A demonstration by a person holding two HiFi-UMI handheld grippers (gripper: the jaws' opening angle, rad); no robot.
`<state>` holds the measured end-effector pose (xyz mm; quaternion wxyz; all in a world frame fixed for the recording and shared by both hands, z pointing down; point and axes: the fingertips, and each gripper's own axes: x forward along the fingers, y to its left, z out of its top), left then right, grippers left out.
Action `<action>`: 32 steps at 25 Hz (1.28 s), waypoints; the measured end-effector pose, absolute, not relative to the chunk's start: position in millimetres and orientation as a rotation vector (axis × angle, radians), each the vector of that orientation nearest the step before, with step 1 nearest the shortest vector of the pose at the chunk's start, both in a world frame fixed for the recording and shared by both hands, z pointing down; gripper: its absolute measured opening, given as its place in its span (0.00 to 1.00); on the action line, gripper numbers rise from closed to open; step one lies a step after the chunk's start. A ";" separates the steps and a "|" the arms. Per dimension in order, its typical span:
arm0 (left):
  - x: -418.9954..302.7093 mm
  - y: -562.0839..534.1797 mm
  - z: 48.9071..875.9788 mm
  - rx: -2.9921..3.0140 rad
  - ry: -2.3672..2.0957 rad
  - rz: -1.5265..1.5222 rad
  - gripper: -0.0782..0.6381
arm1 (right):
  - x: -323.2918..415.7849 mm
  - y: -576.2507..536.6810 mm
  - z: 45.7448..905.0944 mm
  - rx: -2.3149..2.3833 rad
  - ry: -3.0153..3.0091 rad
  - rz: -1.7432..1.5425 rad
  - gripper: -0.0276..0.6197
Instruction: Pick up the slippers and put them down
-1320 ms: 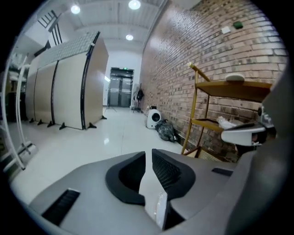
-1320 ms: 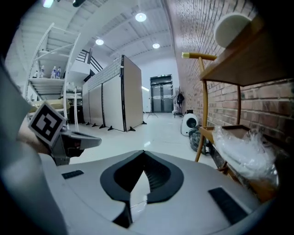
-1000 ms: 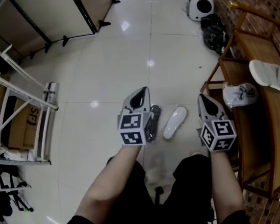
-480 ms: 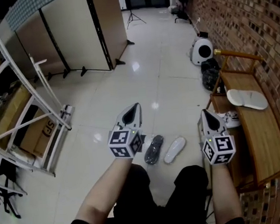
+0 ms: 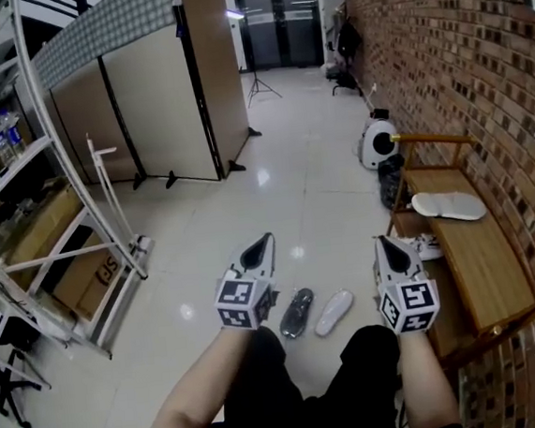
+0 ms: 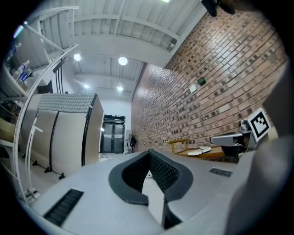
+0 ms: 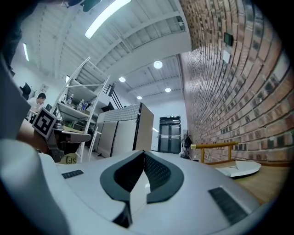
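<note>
1. While held level, the left hand-held gripper (image 5: 260, 252) and the right hand-held gripper (image 5: 391, 251) both have their jaws together, with nothing between them.
2. Below and between them, a dark slipper (image 5: 298, 313) and a white slipper (image 5: 334, 312) lie side by side on the floor (image 5: 247, 191).
3. Beyond the right hand-held gripper, to its right, a second white slipper (image 5: 448, 205) rests on the wooden surface (image 5: 484, 267).

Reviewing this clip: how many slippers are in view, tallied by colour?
Dark slipper: 1
White slippers: 2, one on the floor, one on the bench
Total: 3
</note>
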<state>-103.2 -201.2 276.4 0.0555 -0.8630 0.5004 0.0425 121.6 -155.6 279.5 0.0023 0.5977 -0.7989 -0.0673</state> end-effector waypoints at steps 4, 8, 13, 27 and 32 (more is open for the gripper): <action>-108.8 -171.0 284.0 -2.608 1.544 0.110 0.11 | 122.9 -129.4 278.0 1.911 -2.494 -0.267 0.06; -118.3 -146.3 301.2 -2.636 1.577 0.161 0.11 | 121.7 -103.0 282.6 1.928 -2.521 -0.271 0.06; -126.6 -129.9 308.1 -2.668 1.600 0.261 0.11 | 130.7 -89.3 295.3 1.933 -2.526 -0.249 0.06; -148.7 -75.0 319.5 -2.606 1.528 0.169 0.11 | 114.8 -37.0 329.2 1.889 -2.519 -0.226 0.06; -153.3 -47.6 335.3 -2.619 1.512 0.146 0.11 | 109.4 -7.9 340.4 1.890 -2.564 -0.150 0.06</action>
